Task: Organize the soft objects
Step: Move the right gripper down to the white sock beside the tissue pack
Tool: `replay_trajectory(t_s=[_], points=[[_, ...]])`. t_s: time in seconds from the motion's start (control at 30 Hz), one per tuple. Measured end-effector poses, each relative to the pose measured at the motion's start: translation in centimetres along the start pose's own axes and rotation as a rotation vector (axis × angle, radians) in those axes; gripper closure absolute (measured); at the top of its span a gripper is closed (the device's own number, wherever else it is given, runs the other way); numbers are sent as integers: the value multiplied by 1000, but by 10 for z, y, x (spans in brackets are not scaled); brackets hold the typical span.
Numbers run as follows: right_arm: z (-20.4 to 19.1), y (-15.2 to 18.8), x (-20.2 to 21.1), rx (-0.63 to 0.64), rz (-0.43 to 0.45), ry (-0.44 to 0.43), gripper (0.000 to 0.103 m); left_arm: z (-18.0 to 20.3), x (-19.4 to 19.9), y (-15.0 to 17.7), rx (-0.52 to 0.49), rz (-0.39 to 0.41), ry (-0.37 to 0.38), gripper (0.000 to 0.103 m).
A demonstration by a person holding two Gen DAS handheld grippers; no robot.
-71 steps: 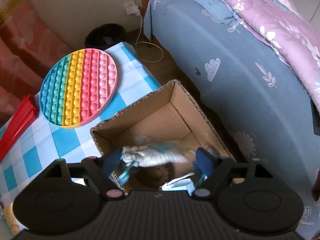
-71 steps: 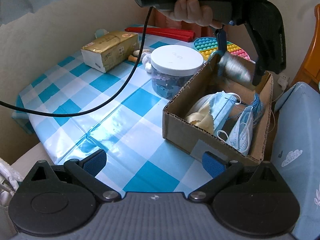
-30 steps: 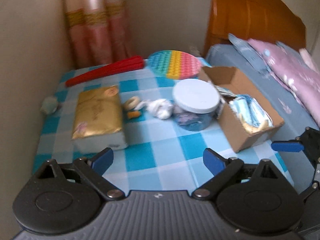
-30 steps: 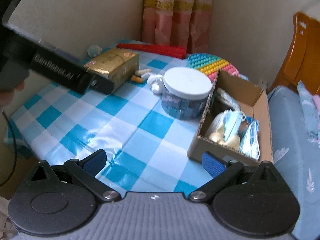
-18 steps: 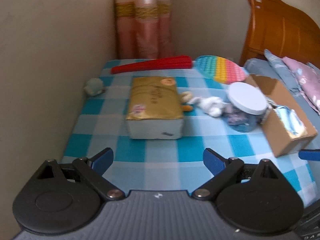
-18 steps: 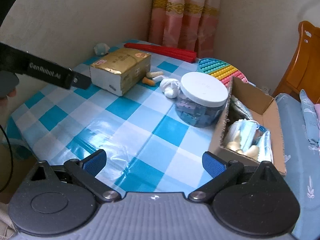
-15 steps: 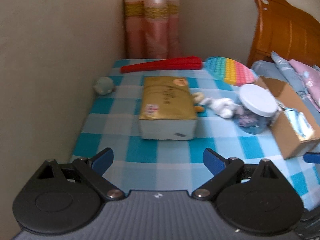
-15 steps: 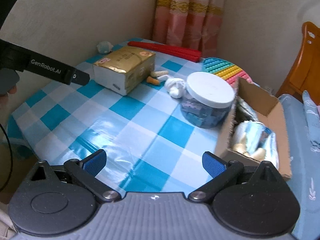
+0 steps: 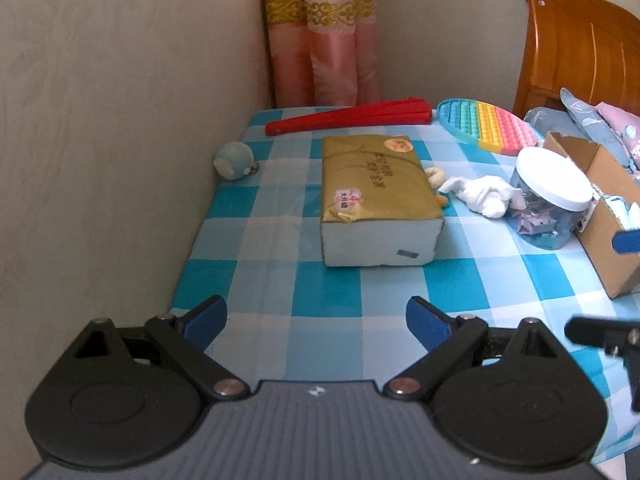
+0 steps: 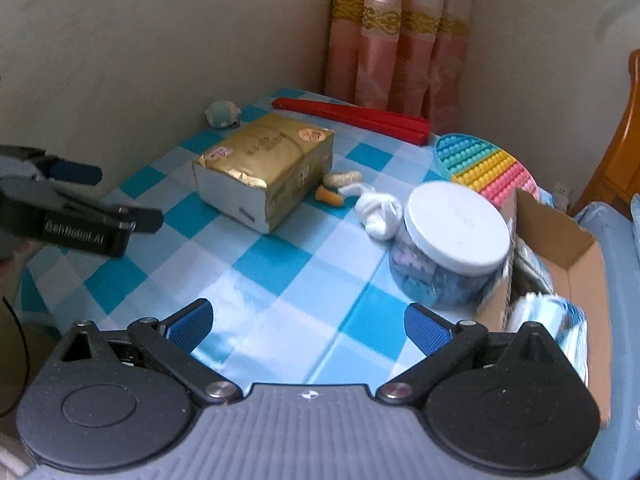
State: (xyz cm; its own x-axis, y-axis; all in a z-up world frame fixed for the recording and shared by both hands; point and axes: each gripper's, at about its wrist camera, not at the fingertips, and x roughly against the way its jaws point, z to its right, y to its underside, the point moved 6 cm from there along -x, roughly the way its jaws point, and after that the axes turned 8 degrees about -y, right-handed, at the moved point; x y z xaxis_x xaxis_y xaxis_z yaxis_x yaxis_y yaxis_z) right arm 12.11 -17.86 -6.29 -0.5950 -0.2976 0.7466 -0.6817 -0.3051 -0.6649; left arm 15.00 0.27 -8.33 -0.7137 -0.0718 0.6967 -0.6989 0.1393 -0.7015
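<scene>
Left hand-held gripper [image 9: 316, 322], right hand-held gripper [image 10: 306, 326]: jaws spread, empty. White knotted cloth bundle [image 10: 379, 210] on desk, touching blue lidded jar [image 10: 450, 248]. Judged light, limp, compressible; pinch at knot. Destination: brown cardboard box [image 10: 560, 240], right.

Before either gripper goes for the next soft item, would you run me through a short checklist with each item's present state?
1. Left gripper open and empty: ok.
2. Right gripper open and empty: ok.
3. White soft bundle loose on the table, reachable from above: ok.
4. Small round plush free beside the wall: ok.
5. Room left in the cardboard box: cannot tell.
6. Jar crowds the bundle: not ok.
</scene>
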Motion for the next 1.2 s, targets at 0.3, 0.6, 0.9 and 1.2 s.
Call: replay_trajectory(t_s=[0.3,0.6,0.9,1.2], points=[[3,-40,-13,35,51,-26,0,-8,-12,1,8,-13,-13,7],[6,-86,-28,76,94,-96,0,-13,-16,3,-5,-23,-29,7],[4,-115,-40,128,127,-100,0,-27,-10,-11,0,14,-76,7],[45,-107,-51,213,-6,-40,0,-28,-10,-15,26,-13,-90,7]])
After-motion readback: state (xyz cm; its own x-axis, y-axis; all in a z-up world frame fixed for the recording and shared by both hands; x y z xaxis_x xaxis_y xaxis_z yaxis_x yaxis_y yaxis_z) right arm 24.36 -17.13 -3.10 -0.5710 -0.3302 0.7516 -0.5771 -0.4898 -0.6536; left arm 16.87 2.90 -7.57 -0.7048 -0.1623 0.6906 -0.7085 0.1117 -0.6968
